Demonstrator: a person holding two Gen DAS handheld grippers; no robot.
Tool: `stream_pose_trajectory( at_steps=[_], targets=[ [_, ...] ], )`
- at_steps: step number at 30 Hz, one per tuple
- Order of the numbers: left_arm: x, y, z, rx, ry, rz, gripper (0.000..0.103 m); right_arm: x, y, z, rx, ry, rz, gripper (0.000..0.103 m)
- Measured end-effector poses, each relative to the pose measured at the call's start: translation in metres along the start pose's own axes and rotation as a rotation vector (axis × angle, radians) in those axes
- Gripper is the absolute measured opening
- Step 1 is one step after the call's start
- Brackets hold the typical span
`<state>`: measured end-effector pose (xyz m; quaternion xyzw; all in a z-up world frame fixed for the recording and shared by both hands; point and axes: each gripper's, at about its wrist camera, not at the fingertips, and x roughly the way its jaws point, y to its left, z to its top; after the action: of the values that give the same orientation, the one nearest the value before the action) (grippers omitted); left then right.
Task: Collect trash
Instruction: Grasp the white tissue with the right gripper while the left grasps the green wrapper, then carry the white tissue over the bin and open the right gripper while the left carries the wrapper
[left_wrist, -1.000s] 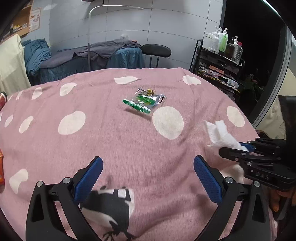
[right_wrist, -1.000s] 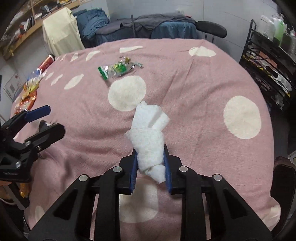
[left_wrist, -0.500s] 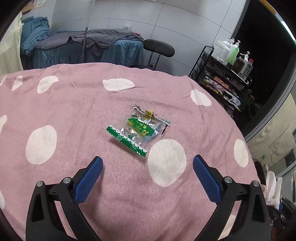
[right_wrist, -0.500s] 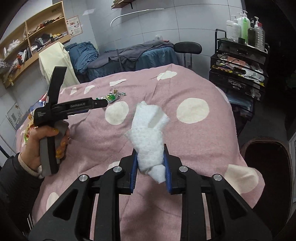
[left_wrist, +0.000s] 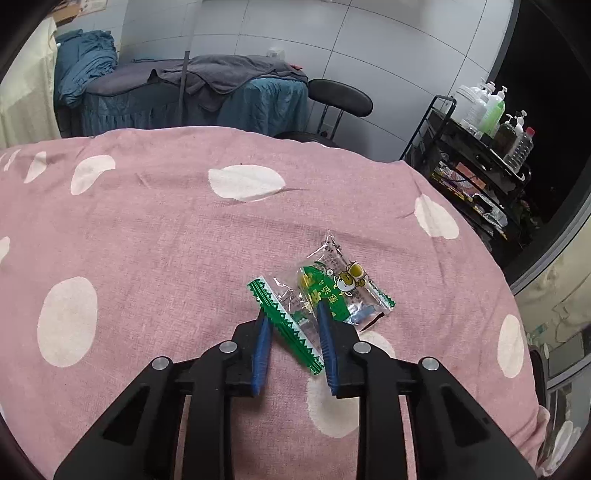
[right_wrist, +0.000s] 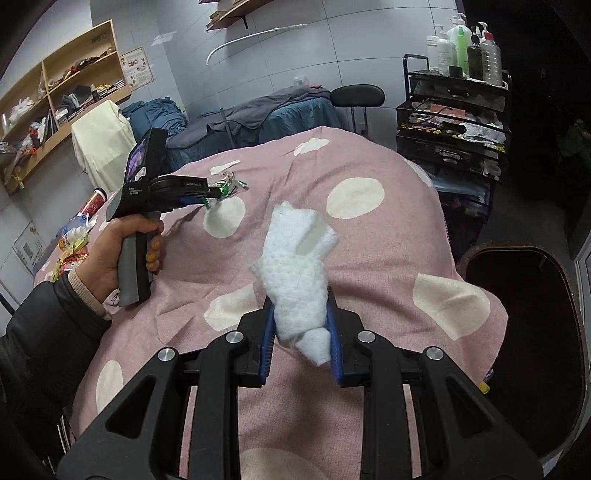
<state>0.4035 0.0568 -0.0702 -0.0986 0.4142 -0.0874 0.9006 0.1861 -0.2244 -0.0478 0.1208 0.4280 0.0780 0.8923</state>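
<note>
Right tool grips our crumpled white tissue above the pink spotted bed | left tool narrowed around the green snack wrapper on the bed | neither binned; more litter remains at the far edge

Even indoor light, sharp, fisheye-warped dark corners.

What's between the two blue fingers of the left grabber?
In the left wrist view, the green snack wrapper sits pinched between the left gripper's fingers.
</note>
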Motion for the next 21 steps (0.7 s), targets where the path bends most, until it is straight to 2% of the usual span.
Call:
stream_pose_trajectory(
  at_steps=[5, 16, 21],
  targets=[
    [-0.013, -0.005, -0.007, 0.005, -0.025, -0.045, 0.017, -0.007, -0.011, 0.0, 0.031, -0.031, -0.003, 0.025],
    [-0.085, -0.044, -0.044, 0.141, -0.171, -0.083, 0.017, -0.023, -0.026, -0.009, 0.074, -0.085, -0.017, 0.025],
    [-0.114, -0.06, -0.065, 0.155, -0.219, -0.121, 0.017, -0.034, -0.035, -0.015, 0.099, -0.104, -0.022, 0.025]
  ],
)
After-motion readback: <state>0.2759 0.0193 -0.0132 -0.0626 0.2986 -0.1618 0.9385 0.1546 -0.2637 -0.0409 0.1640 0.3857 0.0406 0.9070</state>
